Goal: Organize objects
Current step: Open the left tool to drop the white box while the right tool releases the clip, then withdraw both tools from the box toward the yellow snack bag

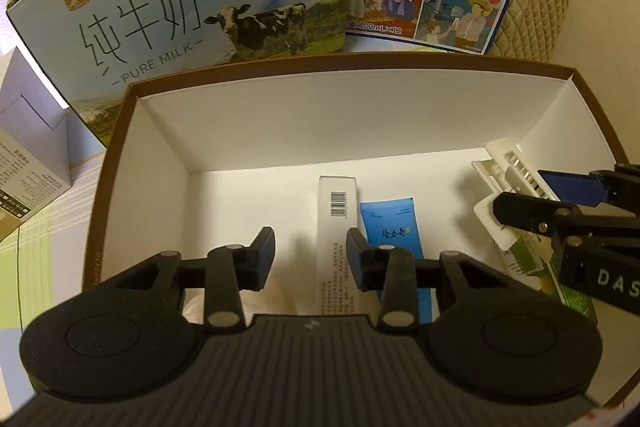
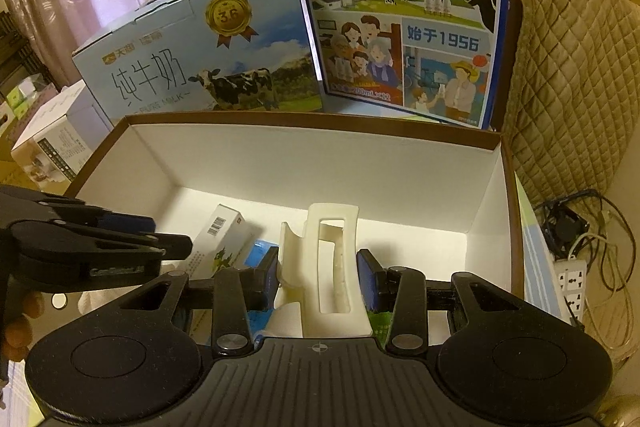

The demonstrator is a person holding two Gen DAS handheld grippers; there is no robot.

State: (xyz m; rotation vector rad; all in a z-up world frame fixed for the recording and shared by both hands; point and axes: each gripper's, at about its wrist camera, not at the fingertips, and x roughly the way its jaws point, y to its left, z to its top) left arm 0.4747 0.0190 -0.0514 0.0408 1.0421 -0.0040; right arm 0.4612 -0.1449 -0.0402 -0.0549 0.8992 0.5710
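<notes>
A brown-rimmed cardboard box [image 1: 320,61] [image 2: 320,119] with a white inside holds the items. On its floor lie a long white carton with a barcode [image 1: 336,227] [image 2: 220,231] and a blue tube [image 1: 390,227] [image 2: 256,255]. My left gripper [image 1: 311,259] [image 2: 168,235] hangs open inside the box. The white carton lies loose in its gap, close to the right-hand finger. My right gripper [image 2: 320,279] [image 1: 532,199] is shut on a white hair claw clip [image 2: 328,267] [image 1: 500,179], held over the box's right part. A green and white packet [image 1: 528,263] [image 2: 380,323] lies under it.
Two milk cartons, pale blue [image 1: 180,15] and dark blue [image 2: 400,15], stand behind the box. A small white box [image 1: 28,179] sits to the left, a quilted cover [image 2: 568,87] to the right. A power strip [image 2: 572,283] with cables lies beside the box. A person's fingers [image 2: 16,327] show at the left edge.
</notes>
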